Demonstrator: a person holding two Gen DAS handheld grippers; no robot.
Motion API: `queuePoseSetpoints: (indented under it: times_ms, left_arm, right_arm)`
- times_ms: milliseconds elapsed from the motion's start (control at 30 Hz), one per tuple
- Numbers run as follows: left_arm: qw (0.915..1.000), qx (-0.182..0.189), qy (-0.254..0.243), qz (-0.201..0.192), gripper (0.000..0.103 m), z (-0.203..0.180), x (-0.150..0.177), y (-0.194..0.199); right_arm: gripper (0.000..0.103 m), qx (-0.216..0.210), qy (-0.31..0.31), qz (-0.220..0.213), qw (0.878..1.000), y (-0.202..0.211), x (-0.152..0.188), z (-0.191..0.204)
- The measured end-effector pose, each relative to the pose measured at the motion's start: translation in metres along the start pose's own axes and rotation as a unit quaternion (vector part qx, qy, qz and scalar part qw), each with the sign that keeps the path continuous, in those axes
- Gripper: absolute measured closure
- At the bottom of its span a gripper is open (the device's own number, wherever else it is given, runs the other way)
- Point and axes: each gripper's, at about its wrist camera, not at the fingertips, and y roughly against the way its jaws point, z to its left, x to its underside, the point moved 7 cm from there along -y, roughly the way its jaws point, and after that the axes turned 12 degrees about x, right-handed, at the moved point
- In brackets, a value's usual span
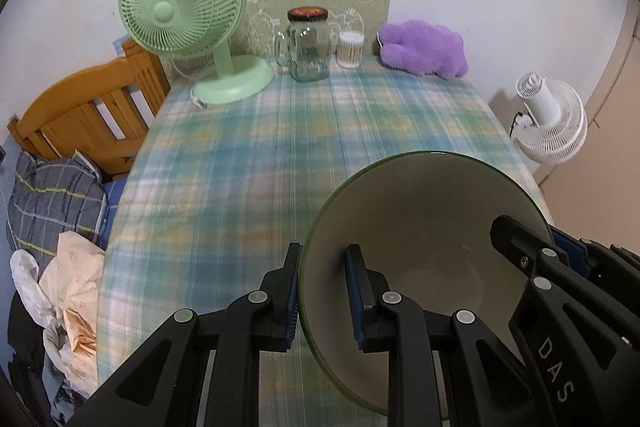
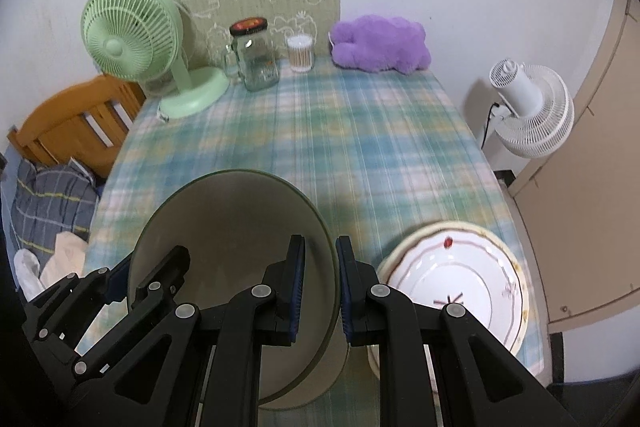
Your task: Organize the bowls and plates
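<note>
- Left gripper [image 1: 323, 291], at the bottom centre of the left wrist view, straddles the near-left rim of the bowl [image 1: 432, 227]: one pad outside the wall, one inside; a small gap shows beside the wall, so whether it truly pinches I cannot tell.
- The bowl sits low over the plaid tablecloth [image 1: 280, 147], lower right in that view, lower left in the right wrist view; lifted or resting, I cannot tell.
- Right gripper [image 2: 320, 291] brackets the bowl's opposite rim, fingers narrow but not visibly clamped.
- The plates [image 2: 472, 275], stacked, lie at the lower right of the right wrist view, just beside the bowl.
- Judged step: a two-handed hold on the bowl. Next likely calls for firm pinches, then carrying it level to the plates.
</note>
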Motion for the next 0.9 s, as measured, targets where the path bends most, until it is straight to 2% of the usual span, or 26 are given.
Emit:
queuePoseSetpoints:
  times_ms: [367, 900]
  left_arm:
    - [0.9992, 0.006, 0.003, 0.039, 0.083, 0.007, 0.03, -0.016]
    - [0.9973, 0.01, 0.005, 0.073, 0.082, 0.008, 0.048, -0.04]
  right_arm:
    - [0.084, 0.012, 0.01, 0.038, 0.999, -0.012, 0.031, 0.005]
    - [0.084, 0.03, 0.026, 0.071, 0.997, -0.035, 0.047, 0.009]
